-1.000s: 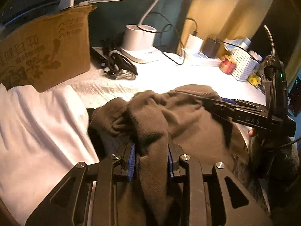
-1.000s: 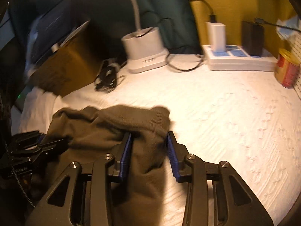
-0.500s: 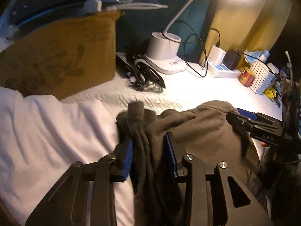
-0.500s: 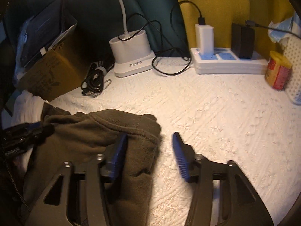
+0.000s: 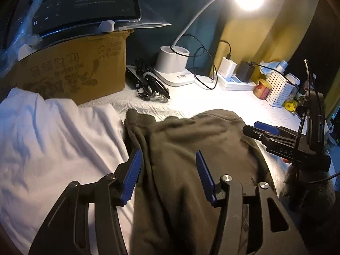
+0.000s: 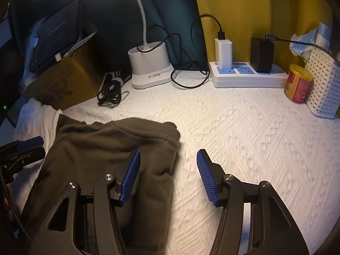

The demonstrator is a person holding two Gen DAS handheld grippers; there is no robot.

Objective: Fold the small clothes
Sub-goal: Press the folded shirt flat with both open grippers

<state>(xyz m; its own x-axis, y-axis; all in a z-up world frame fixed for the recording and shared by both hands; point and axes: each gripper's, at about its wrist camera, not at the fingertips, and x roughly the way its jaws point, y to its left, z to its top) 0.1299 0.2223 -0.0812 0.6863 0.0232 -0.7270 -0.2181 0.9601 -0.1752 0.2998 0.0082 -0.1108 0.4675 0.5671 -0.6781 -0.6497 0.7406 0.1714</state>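
Jaws wide — olive garment point(image 6: 110, 148) released

Brown garment point(image 6: 110, 148) runs off the bottom edge.

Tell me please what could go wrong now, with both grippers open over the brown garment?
1. The olive-brown folded fleece garment overlaps the white cloth; the left hand-held gripper might pinch both on the next grasp.
2. The right hand-held gripper straddles the garment's edge, so closing there may catch only one layer and undo the fold.
3. The coiled black cable lies near; a wide sweep could snag it.
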